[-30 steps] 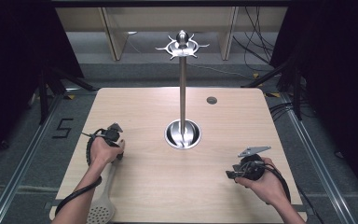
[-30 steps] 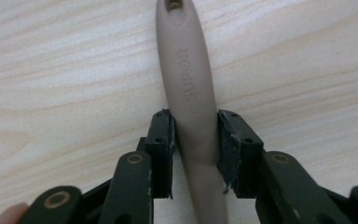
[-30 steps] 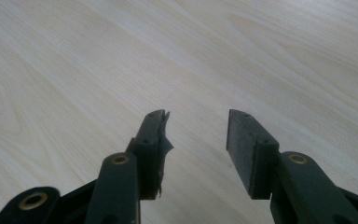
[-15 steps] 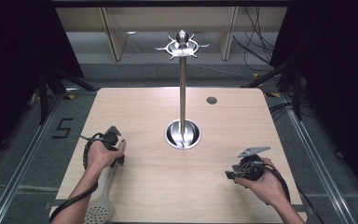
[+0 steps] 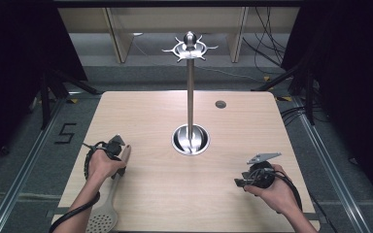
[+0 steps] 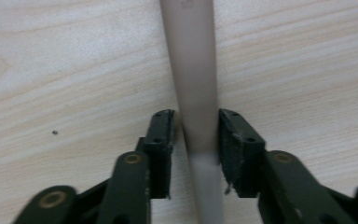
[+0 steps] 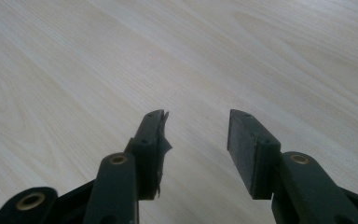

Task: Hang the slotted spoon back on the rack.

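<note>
A beige slotted spoon (image 5: pixel 102 218) lies at the table's front left, its head near the front edge and its handle (image 6: pixel 193 70) pointing away from me. My left gripper (image 5: pixel 119 145) points down at the handle. In the left gripper view its jaws have just been closing around the handle, and the pads (image 6: pixel 233 140) press on it: left gripper (image 6: pixel 196 126) shut on the handle. My right gripper (image 5: pixel 238 183) hovers low over the front right of the table. In its own view the right gripper (image 7: pixel 196 126) is open, with only bare wood between its jaws.
A tall metal stand rises from a round base (image 5: pixel 190 140) at the table's middle, with a ring of hooks (image 5: pixel 190 48) at its top. A small dark hole (image 5: pixel 220 104) sits at the back right of the light wooden table (image 5: pixel 252 126).
My left hand has shifted slightly toward me along the spoon's handle, and the handle's tip now shows beyond the gripper. The right hand has kept still.
</note>
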Demonstrator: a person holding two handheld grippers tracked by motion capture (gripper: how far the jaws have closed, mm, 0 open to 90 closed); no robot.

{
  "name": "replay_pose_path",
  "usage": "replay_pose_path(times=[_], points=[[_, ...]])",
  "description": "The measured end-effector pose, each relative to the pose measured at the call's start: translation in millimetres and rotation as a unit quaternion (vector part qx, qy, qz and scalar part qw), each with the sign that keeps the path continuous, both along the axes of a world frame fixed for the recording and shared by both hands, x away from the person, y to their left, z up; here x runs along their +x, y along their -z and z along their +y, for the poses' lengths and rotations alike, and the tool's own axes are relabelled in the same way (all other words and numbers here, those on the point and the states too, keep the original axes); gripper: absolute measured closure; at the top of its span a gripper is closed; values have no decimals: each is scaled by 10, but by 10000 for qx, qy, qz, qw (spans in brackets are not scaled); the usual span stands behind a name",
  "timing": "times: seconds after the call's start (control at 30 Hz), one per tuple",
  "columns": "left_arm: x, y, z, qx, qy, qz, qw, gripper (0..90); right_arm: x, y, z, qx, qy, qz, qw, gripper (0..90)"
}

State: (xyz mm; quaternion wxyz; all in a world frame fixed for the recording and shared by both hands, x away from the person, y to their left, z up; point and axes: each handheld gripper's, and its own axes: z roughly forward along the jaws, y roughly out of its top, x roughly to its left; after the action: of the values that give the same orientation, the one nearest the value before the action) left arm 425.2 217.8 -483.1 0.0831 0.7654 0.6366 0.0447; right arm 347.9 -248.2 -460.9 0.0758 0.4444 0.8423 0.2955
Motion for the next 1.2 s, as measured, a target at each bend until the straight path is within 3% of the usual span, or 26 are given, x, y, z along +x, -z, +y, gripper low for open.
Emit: replay_pose_path(times=[0.03, 0.1, 0.13, 0.27, 0.3, 0.37, 0.43, 0.47, 0.5, 0.53, 0.63, 0.73, 0.8, 0.87, 0.9, 0.93, 0.97, 1.03, 1.07, 1.2], points=[[6, -8, 12, 56, 132, 5, 9999, 706, 0, -1, -1, -1, -1, -1, 10000, 569], [0, -2, -3, -2, -1, 7, 10000, 715, 7, 21, -4, 4, -23, -125, 9999, 569], [-3, -4, -1, -30, -23, 17, 10000, 720, -2, -1, -3, -7, 2, -5, 10000, 569], [-9, -15, 25, -102, 211, -45, 9997, 729, -2, 0, -5, -14, -24, -9, 10000, 569], [-24, -15, 15, -131, 151, -38, 9998, 731, -2, 0, -4, -12, -21, -8, 10000, 569], [-35, -11, 37, -152, 387, -181, 9990, 732, -2, 1, -1, -5, -5, -9, 10000, 569], [-77, -3, 26, -306, 349, -380, 9982, 734, -2, 0, -1, 1, -2, -5, 10000, 568], [-82, -12, 51, -256, 557, -457, 9971, 734, -1, 0, -1, 4, 4, -4, 10000, 568], [-92, -13, 54, -293, 590, -500, 9966, 735, -2, -2, -1, 1, 9, -1, 10000, 568], [-109, -30, 68, -302, 704, -510, 9958, 735, 4, 19, -3, 12, -17, -124, 9999, 568], [-186, -89, 87, -500, 757, -823, 9925, 735, -5, 6, -5, 65, 1, -73, 10000, 567], [-259, -173, 129, -634, 869, -1116, 9879, 736, -4, 7, -8, 68, 3, -76, 9999, 565], [-330, -224, 147, -782, 750, -1275, 9859, 736, -5, 6, -6, 59, 2, -84, 9999, 565], [-363, -258, 199, -846, 948, -1536, 9799, 736, -7, 2, -6, 51, 6, -88, 9999, 564], [-431, -301, 246, -948, 1083, -1687, 9751, 736, -5, 1, -7, 60, 2, -102, 9999, 563], [-431, -301, 246, -948, 1083, -1687, 9751, 736, -5, 1, -7, 60, 2, -102, 9999, 563], [-473, -313, 268, -1040, 1110, -1852, 9709, 736, -5, 3, -5, 53, 5, -106, 9999, 563], [-530, -344, 298, -1094, 1172, -1996, 9667, 736, -5, 4, 0, 65, 7, -102, 9999, 562], [-578, -355, 297, -1179, 1104, -2185, 9624, 736, -5, 4, 1, 67, 0, -105, 9999, 562], [-700, -432, 382, -1144, 1316, -2418, 9545, 736, -8, -1, 3, 72, 0, -108, 9999, 561]])
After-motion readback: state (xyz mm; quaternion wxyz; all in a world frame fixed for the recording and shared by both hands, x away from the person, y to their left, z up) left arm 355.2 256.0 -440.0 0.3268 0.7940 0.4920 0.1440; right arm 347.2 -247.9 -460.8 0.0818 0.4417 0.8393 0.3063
